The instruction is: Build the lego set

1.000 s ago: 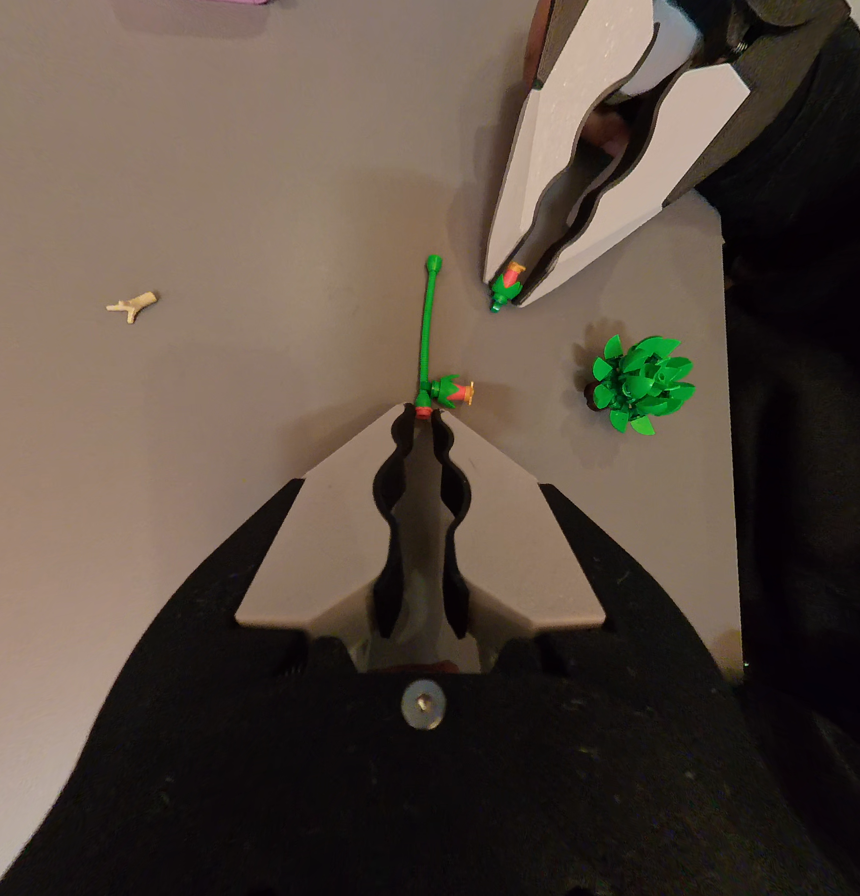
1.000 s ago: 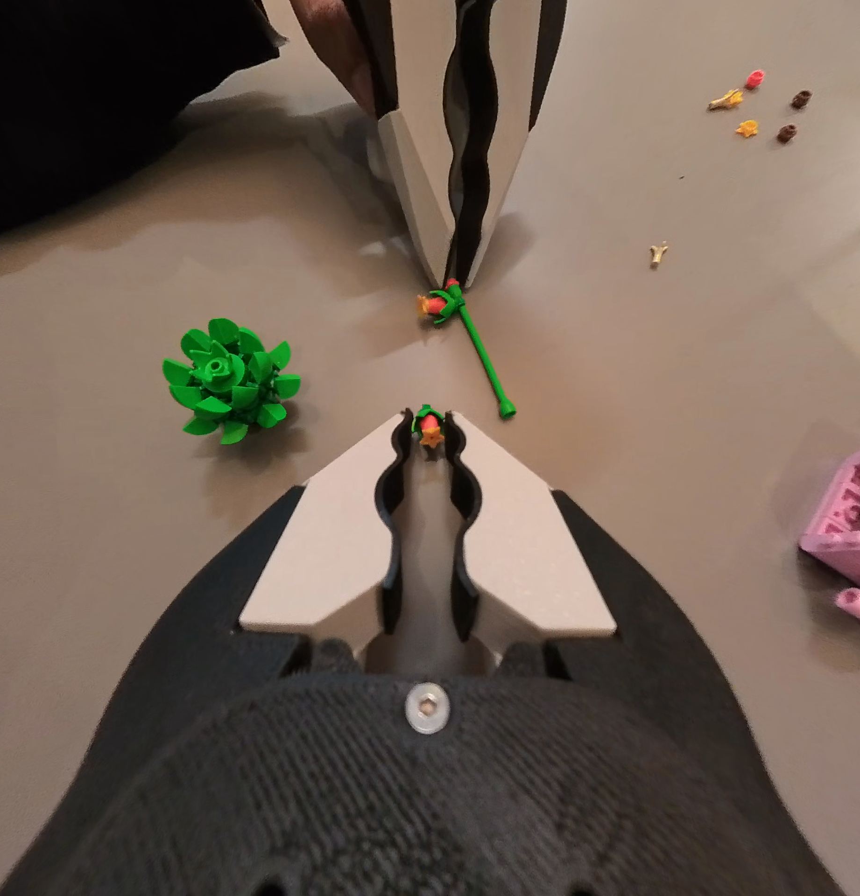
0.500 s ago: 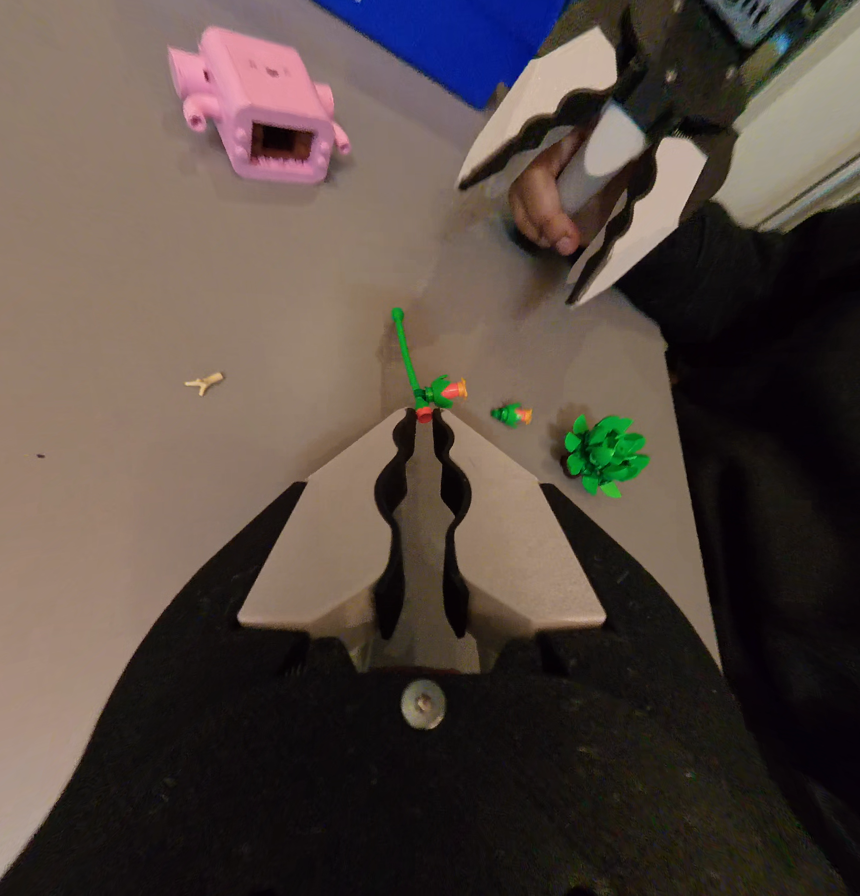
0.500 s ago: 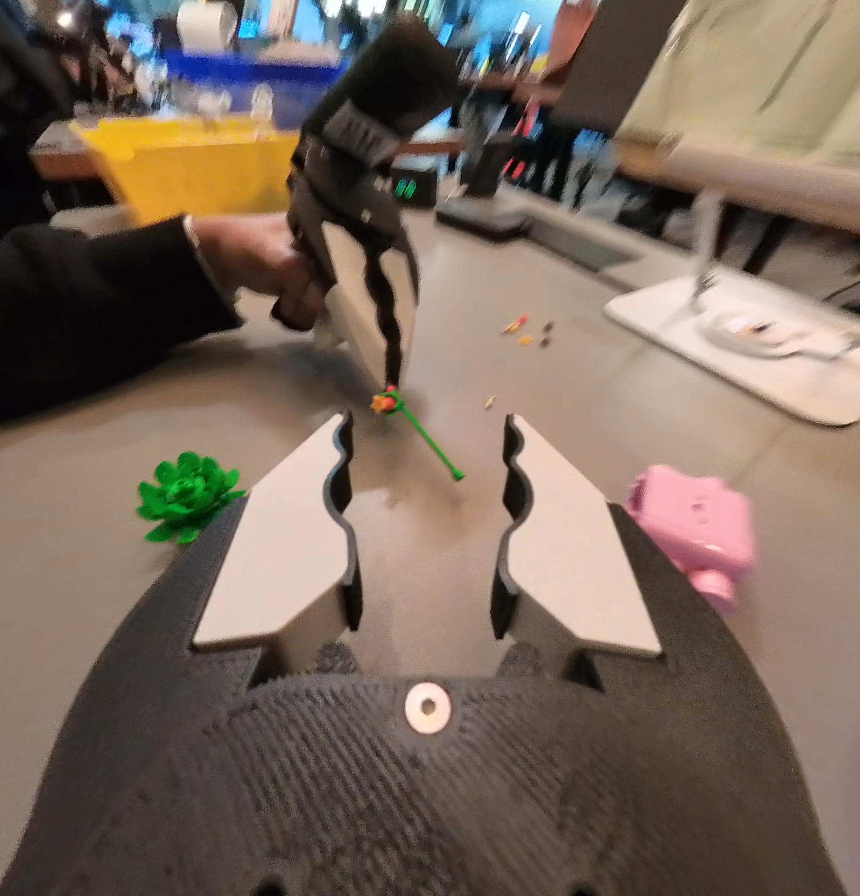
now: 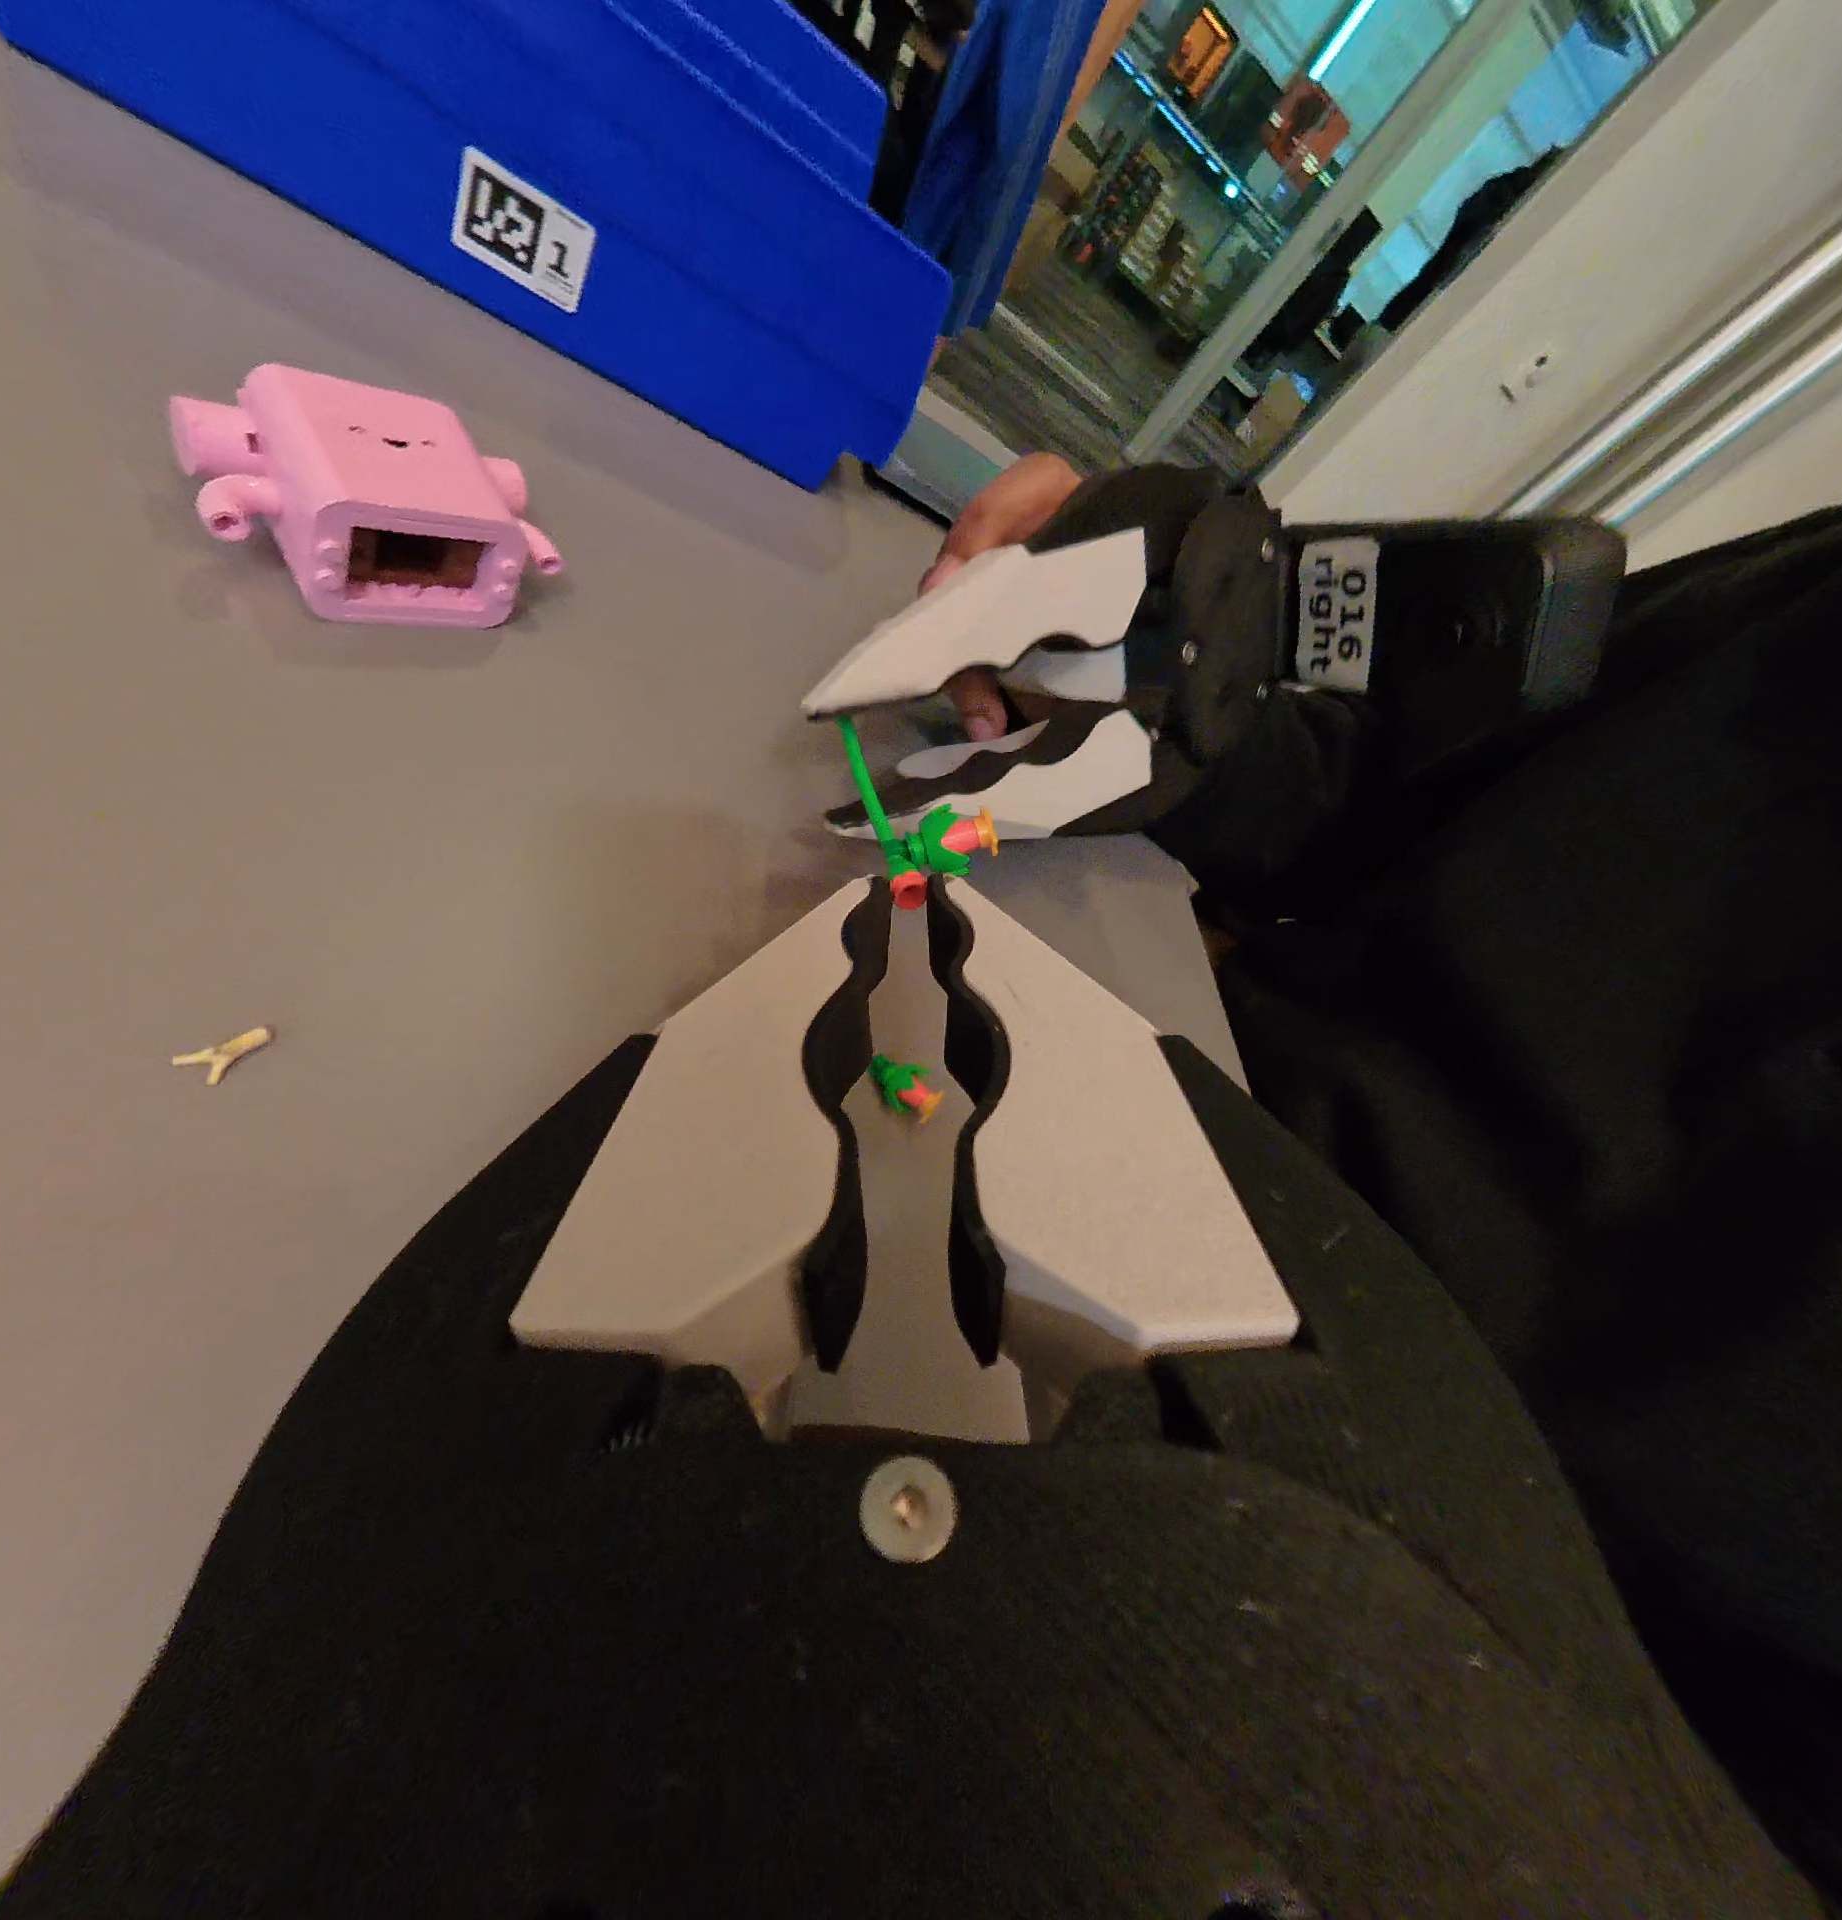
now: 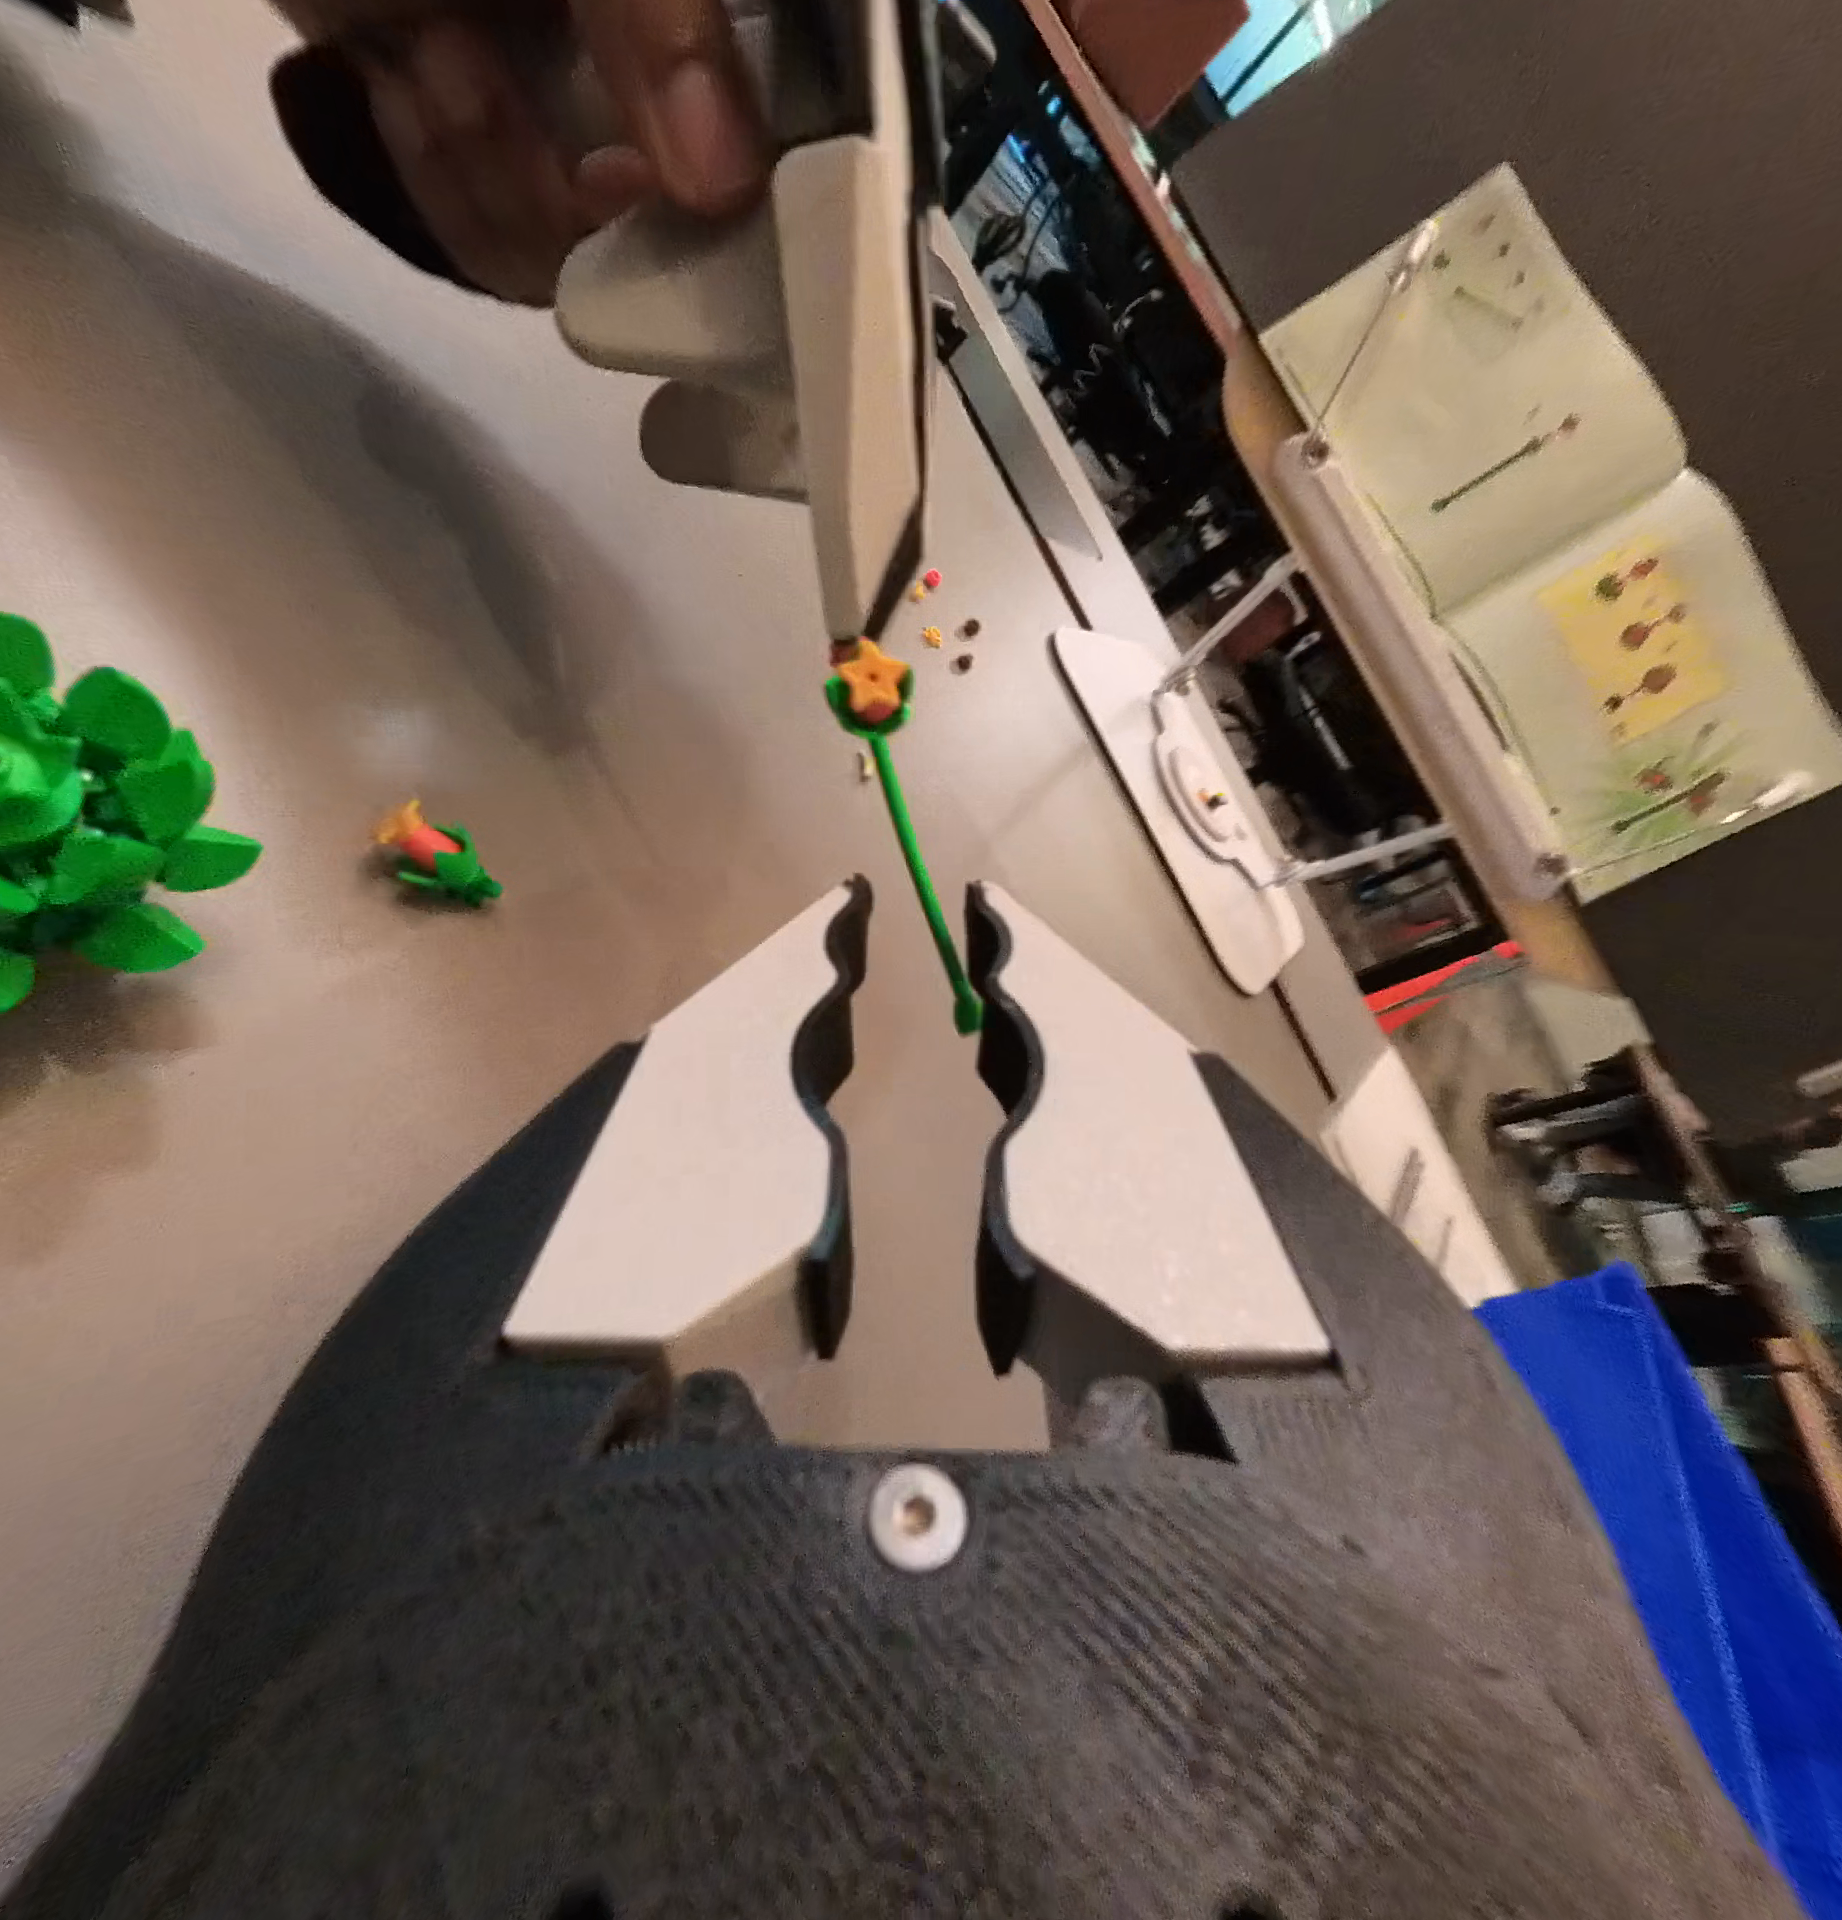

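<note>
My left gripper is shut on the red end piece of a thin green stem and holds it above the grey table. An orange-tipped flower bud sits on the stem beside the fingertips. My right gripper is open, and the stem's free end lies between its fingers, against the right finger. The right gripper also shows in the left wrist view, with its jaws apart around the stem's tip. A second loose bud lies on the table. A green leafy plant stands at the left.
A pink pot lies on its side at the far left, in front of a blue bin. A beige twig piece lies to the left. Small loose pieces lie further off. An open instruction booklet stands on a white holder. There is about 4 cm between the tips of the two grippers. The green leafy plant lies around 10 cm away from my left fingertips.
My right gripper let go of the loose bud, which now lies on the table, opened, and moved to the stem's free end. My left gripper lifted the stem off the table.
</note>
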Demonstrator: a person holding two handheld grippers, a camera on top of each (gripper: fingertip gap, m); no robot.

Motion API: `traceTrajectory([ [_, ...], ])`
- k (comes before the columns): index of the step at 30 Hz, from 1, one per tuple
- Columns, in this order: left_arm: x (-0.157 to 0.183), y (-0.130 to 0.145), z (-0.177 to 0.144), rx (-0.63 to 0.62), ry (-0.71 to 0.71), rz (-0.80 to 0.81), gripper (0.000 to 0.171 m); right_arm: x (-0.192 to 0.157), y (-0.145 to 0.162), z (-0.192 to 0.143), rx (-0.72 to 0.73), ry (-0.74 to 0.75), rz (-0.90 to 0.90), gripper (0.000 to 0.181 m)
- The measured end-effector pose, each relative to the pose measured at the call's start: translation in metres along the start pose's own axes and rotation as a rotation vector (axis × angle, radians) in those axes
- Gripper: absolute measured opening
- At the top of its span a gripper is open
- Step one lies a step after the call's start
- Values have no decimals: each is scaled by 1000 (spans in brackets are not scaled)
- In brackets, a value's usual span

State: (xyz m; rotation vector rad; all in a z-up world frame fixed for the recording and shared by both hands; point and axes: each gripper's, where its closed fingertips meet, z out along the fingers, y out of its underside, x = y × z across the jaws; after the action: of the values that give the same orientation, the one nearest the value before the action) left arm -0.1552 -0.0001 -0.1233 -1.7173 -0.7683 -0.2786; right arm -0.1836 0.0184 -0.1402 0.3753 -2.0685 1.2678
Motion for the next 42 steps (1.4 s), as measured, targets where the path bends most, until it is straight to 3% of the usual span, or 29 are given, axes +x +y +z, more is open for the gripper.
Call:
traceTrajectory([
  [3, 3, 1, 6, -19, 6, 11, 4, -5, -5, 1, 4, 6, -52, 5],
  [6, 11, -2, 8, 2, 52, 25, 5, -8, -8, 0, 28, -39, 20, 0],
  [12, 17, -23, 3, 117, 24, 116, 34, -6, -29, -13, 219, -309, 515, 0],
  [16, 24, -29, 7, 139, 25, 167, 32, -6, -40, -24, 336, -550, 833, 0],
  [20, 33, -36, 12, 167, 44, 208, 23, -1, -49, -35, 439, -721, 1039, 0],
  [27, 41, -45, 22, 211, 92, 166, 18, 5, -55, -40, 505, -757, 1090, 0],
  [31, 44, -48, 23, 231, 125, 155, 4, 6, -58, -40, 523, -749, 1094, 0],
  [42, 42, -48, 24, 233, 146, 102, 5, 6, -54, -36, 491, -705, 1066, 0],
])
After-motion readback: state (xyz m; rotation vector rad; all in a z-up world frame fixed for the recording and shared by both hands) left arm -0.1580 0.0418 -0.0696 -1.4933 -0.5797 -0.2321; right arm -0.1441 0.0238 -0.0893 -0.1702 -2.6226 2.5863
